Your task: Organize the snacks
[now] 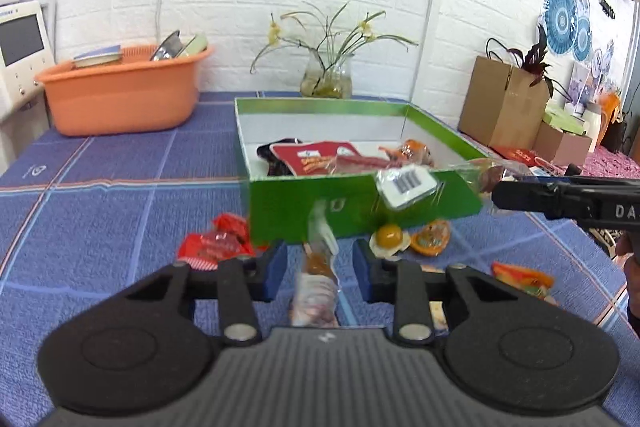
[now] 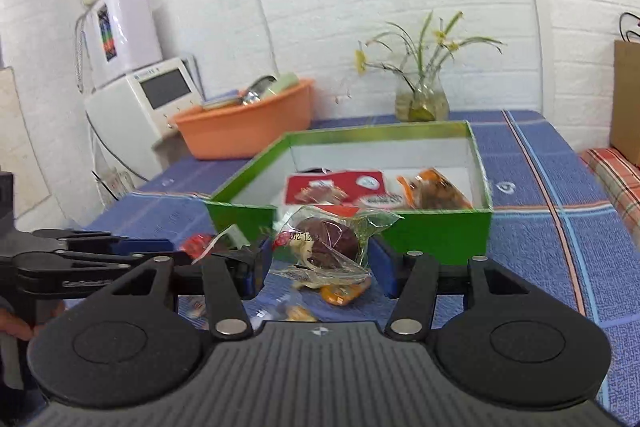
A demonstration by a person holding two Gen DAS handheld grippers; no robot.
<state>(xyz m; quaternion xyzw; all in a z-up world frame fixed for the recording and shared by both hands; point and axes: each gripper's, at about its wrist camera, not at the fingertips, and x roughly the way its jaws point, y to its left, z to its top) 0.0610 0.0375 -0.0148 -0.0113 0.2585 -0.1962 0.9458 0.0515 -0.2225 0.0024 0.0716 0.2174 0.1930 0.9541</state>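
The green box (image 1: 300,211) stands on the blue checked cloth and holds a red packet (image 1: 312,157) and an orange one (image 1: 416,151). My right gripper (image 2: 320,267) is shut on a clear packet (image 2: 328,243) with a brown snack inside. From the left wrist that packet's barcode label (image 1: 406,185) hangs in front of the box, at the right gripper's tip (image 1: 496,195). My left gripper (image 1: 319,267) has a thin blurred sachet (image 1: 318,259) between its blue pads (image 1: 276,267), with a gap on each side. Whether the sachet rests on the cloth is unclear.
Loose snacks lie before the box: red packets (image 1: 216,243), two orange-yellow sweets (image 1: 390,237), and an orange packet (image 1: 524,277). An orange basin (image 1: 120,99), a glass vase (image 1: 326,75) and a brown paper bag (image 1: 500,103) stand behind. A person's hand (image 1: 632,255) shows at the right edge.
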